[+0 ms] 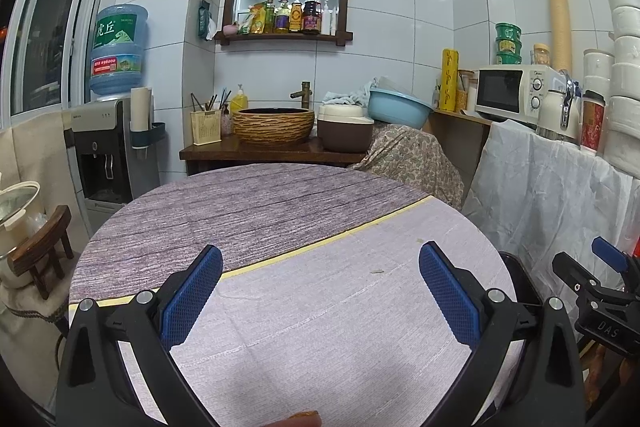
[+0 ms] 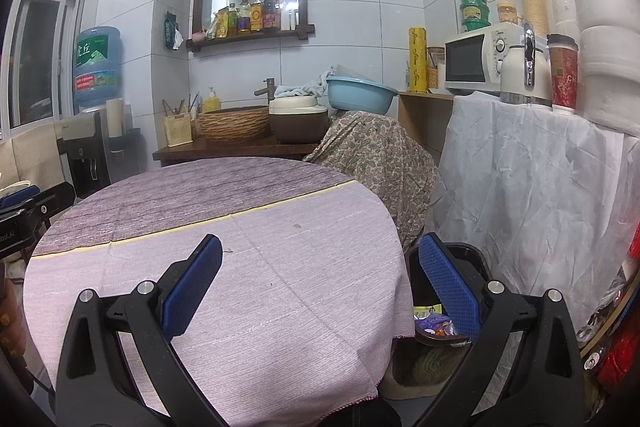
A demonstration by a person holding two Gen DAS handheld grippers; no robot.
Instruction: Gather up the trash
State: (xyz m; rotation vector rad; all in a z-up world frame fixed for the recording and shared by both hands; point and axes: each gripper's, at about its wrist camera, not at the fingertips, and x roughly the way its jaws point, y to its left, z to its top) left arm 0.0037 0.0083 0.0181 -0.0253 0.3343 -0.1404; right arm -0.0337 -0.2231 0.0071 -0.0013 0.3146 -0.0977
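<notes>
A: In the left wrist view, what was the left claw doing?

B: It hung released over the round counter, pads wide apart with nothing between them. The cloth ahead was almost bare; only a small crumb lay just beyond the pads, and an orange scrap showed at the counter's near edge, below the claw.

A: And the right wrist view?

B: The right claw was released too, holding nothing. The black bin stood off the counter's right edge, wrappers already inside it.

A: So how should the step go?

B: I judged the collecting nearly done. A crumb that flat would need the pads lowered right onto the cloth and closed gently, without bunching the fabric, before carrying it over to the bin.
</notes>
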